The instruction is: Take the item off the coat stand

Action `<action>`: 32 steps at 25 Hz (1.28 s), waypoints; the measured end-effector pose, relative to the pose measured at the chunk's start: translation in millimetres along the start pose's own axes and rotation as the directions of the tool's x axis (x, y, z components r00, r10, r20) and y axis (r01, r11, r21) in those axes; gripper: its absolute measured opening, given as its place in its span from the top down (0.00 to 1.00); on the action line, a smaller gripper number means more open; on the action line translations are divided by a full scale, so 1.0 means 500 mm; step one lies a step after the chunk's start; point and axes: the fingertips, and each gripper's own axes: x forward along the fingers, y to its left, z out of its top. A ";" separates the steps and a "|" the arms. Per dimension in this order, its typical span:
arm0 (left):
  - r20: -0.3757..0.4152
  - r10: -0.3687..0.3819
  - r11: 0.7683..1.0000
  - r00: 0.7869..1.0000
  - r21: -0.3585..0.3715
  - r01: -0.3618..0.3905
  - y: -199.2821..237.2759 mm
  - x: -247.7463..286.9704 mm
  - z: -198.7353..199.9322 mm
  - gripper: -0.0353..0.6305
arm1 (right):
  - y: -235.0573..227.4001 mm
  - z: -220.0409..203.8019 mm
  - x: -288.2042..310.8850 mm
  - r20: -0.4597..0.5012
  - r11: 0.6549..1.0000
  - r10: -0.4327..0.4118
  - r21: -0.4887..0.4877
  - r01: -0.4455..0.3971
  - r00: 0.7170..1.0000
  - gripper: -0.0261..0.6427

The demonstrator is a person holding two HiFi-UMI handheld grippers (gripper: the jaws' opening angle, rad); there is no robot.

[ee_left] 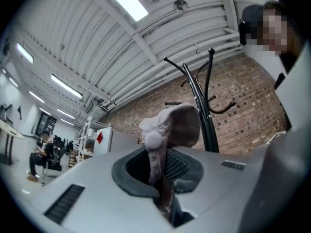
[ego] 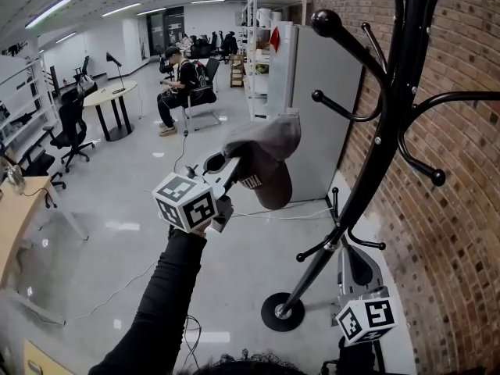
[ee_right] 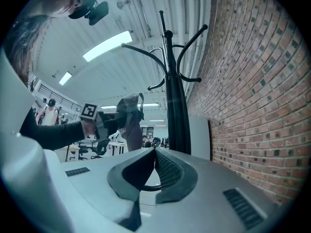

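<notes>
A grey-brown cap (ego: 266, 162) hangs in the air to the left of the black coat stand (ego: 391, 123), clear of its hooks. My left gripper (ego: 234, 166) is shut on the cap's fabric. In the left gripper view the cap (ee_left: 170, 130) is pinched between the jaws of the left gripper (ee_left: 163, 174), with the coat stand (ee_left: 201, 96) behind it. My right gripper (ego: 348, 256) sits low beside the stand's pole. In the right gripper view the right gripper (ee_right: 154, 164) is shut on nothing and faces the coat stand (ee_right: 175, 106) and the cap (ee_right: 130, 115).
A brick wall (ego: 461, 233) runs along the right, with a tall white cabinet (ego: 320, 108) behind the stand. A person sits on a chair (ego: 183, 84) farther back, near a round table (ego: 109, 96) and an office chair (ego: 70, 131). A wooden desk (ego: 12, 209) stands at left.
</notes>
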 end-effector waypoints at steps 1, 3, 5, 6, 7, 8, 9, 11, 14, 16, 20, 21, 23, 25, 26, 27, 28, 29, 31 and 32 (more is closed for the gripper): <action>-0.008 0.036 0.999 0.999 0.031 -0.036 -0.009 -0.007 -0.012 0.90 | 0.000 0.000 0.000 0.001 1.000 -0.002 0.000 0.002 1.000 0.95; -0.025 0.092 0.993 0.995 0.076 -0.090 -0.031 -0.022 -0.037 0.90 | 0.004 0.002 0.000 0.003 1.000 -0.001 0.001 0.001 1.000 0.95; -0.039 0.117 0.990 0.992 0.082 -0.113 -0.053 -0.033 -0.058 0.90 | 0.009 0.005 0.000 0.005 1.000 0.000 0.003 0.000 1.000 0.95; -0.044 0.118 0.991 0.992 0.076 -0.114 -0.063 -0.037 -0.067 0.90 | 0.011 0.005 0.000 0.005 1.000 0.000 0.005 0.000 1.000 0.95; -0.049 0.114 0.991 0.992 0.070 -0.110 -0.073 -0.040 -0.075 0.90 | 0.012 0.004 0.000 0.005 1.000 0.000 0.006 0.000 1.000 0.95; -0.052 0.108 0.992 0.993 0.069 -0.105 -0.083 -0.042 -0.083 0.90 | 0.013 0.002 0.000 0.004 1.000 -0.002 0.008 0.002 1.000 0.95; -0.054 0.104 0.992 0.993 0.075 -0.100 -0.094 -0.045 -0.090 0.90 | 0.013 -0.001 -0.001 0.002 1.000 -0.003 0.010 0.003 1.000 0.95; -0.056 0.105 0.991 0.993 0.093 -0.100 -0.110 -0.051 -0.102 0.90 | 0.016 -0.006 -0.001 0.000 1.000 -0.005 0.013 0.005 1.000 0.95; -0.066 0.117 0.988 0.991 0.106 -0.110 -0.128 -0.058 -0.118 0.90 | 0.019 -0.009 0.000 -0.002 1.000 -0.010 0.013 0.010 1.000 0.95; -0.081 0.113 0.989 0.990 0.106 -0.104 -0.140 -0.064 -0.134 0.90 | 0.022 -0.012 -0.001 -0.005 1.000 -0.016 0.004 0.016 1.000 0.95; -0.100 0.132 0.988 0.986 0.089 -0.123 -0.154 -0.086 -0.162 0.90 | 0.027 -0.017 -0.001 -0.007 1.000 -0.030 -0.010 0.030 1.000 0.95; -0.102 0.143 0.987 0.985 0.088 -0.134 -0.158 -0.093 -0.167 0.90 | 0.027 -0.020 0.001 -0.007 0.999 -0.034 -0.014 0.034 0.999 0.95; -0.105 0.167 0.983 0.980 0.093 -0.157 -0.166 -0.105 -0.180 0.90 | 0.025 -0.028 0.005 -0.009 0.999 -0.046 -0.022 0.045 0.999 0.95; -0.112 0.188 0.979 0.976 0.099 -0.178 -0.176 -0.117 -0.196 0.90 | 0.024 -0.036 0.007 -0.014 0.998 -0.055 -0.025 0.054 0.998 0.95; -0.117 0.195 0.978 0.974 0.099 -0.184 -0.182 -0.123 -0.204 0.90 | 0.025 -0.039 0.007 -0.015 0.998 -0.057 -0.026 0.057 0.998 0.95; -0.120 0.198 0.978 0.973 0.098 -0.186 -0.189 -0.128 -0.211 0.90 | 0.028 -0.040 0.008 -0.014 0.998 -0.059 -0.026 0.059 0.998 0.95; -0.121 0.196 0.978 0.973 0.094 -0.186 -0.195 -0.134 -0.216 0.90 | 0.031 -0.041 0.008 -0.010 0.998 -0.062 -0.028 0.062 0.998 0.95; -0.117 0.194 0.979 0.974 0.090 -0.184 -0.201 -0.141 -0.220 0.90 | 0.034 -0.041 0.007 -0.004 0.997 -0.066 -0.031 0.066 0.998 0.95; -0.102 0.197 0.978 0.975 0.085 -0.189 -0.211 -0.156 -0.224 0.90 | 0.041 -0.041 0.006 0.009 0.996 -0.079 -0.036 0.079 0.997 0.95; -0.095 0.202 0.977 0.975 0.089 -0.194 -0.214 -0.162 -0.225 0.90 | 0.044 -0.041 0.005 0.015 0.996 -0.086 -0.038 0.086 0.996 0.95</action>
